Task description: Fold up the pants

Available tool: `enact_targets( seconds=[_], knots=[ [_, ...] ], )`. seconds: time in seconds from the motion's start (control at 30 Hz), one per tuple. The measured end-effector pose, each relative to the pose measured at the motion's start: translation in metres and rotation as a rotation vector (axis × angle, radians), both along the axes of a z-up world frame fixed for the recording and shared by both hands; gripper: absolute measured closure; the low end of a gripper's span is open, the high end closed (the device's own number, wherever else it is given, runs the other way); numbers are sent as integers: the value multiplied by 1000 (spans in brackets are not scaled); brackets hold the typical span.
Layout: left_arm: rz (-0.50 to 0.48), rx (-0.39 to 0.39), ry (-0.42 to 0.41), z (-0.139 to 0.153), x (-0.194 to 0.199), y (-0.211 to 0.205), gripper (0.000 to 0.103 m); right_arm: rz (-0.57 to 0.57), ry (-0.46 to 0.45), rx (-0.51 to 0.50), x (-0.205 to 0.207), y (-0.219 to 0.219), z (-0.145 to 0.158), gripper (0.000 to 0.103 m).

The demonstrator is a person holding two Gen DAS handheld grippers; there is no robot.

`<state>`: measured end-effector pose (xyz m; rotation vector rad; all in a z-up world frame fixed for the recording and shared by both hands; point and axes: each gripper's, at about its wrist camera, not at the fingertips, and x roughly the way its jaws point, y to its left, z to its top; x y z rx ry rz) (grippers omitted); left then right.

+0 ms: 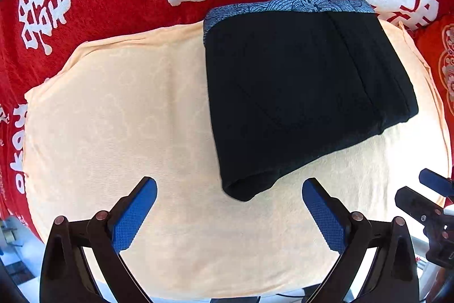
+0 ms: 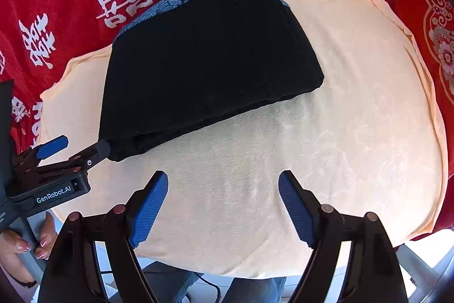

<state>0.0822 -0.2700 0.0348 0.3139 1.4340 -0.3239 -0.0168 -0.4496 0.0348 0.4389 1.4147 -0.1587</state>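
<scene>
Although the black pants (image 1: 298, 93) were already seen folded into a compact stack on the peach towel (image 1: 127, 110), the left gripper (image 1: 229, 213) and right gripper (image 2: 222, 206) were both held wide and empty, so little was judged left.

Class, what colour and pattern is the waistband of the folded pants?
The waistband is blue-grey with a pale leaf-like line print; the left wrist view shows it best.
</scene>
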Motion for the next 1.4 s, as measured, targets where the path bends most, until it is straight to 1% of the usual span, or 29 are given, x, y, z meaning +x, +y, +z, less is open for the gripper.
enact_targets(
  seconds=[0.13,0.33,0.67,0.83,1.2,1.4],
  knots=[
    [-10,8,-5,3,2,9,0,-4,-2,-9,0,10,3,20],
    [-6,-9,8,3,7,18,0,-25,2,-14,0,18,5,20],
    [-14,1,19,3,8,14,0,-42,2,-1,-1,18,3,20],
    [7,16,10,3,13,8,0,-22,13,14,7,12,-3,20],
    [67,26,-17,13,28,-12,0,29,4,30,32,-14,0,20],
    [74,36,-27,18,35,-21,0,40,4,38,38,-23,0,20]
  ],
)
